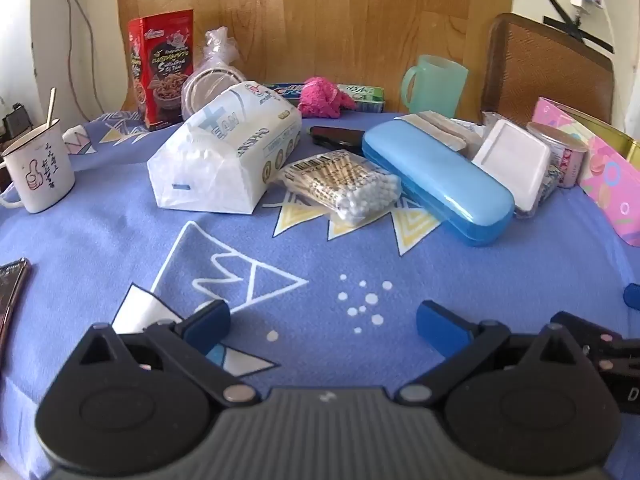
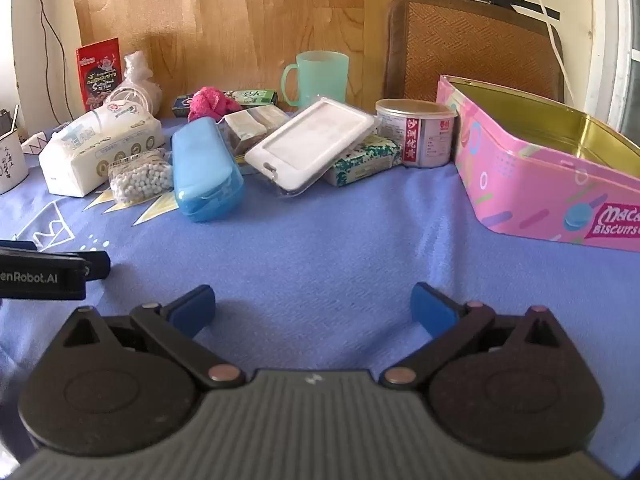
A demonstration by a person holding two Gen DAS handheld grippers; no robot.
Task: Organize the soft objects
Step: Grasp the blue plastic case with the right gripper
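A white tissue pack (image 1: 224, 152) lies at the back left of the blue cloth; it also shows in the right wrist view (image 2: 100, 148). A bag of cotton swabs (image 1: 344, 184) lies beside it, also seen in the right wrist view (image 2: 138, 176). A pink fluffy cloth (image 1: 324, 96) sits by the wooden board, also in the right wrist view (image 2: 210, 104). An open pink biscuit tin (image 2: 540, 168) stands at the right. My left gripper (image 1: 324, 322) is open and empty over the cloth. My right gripper (image 2: 312, 306) is open and empty.
A blue glasses case (image 1: 436, 184), a white plastic box (image 2: 312, 144), a green mug (image 2: 316, 78), a round can (image 2: 416, 132), a red snack pouch (image 1: 162, 68) and a white mug (image 1: 38, 168) crowd the back. The left gripper's side (image 2: 44, 276) shows at the left.
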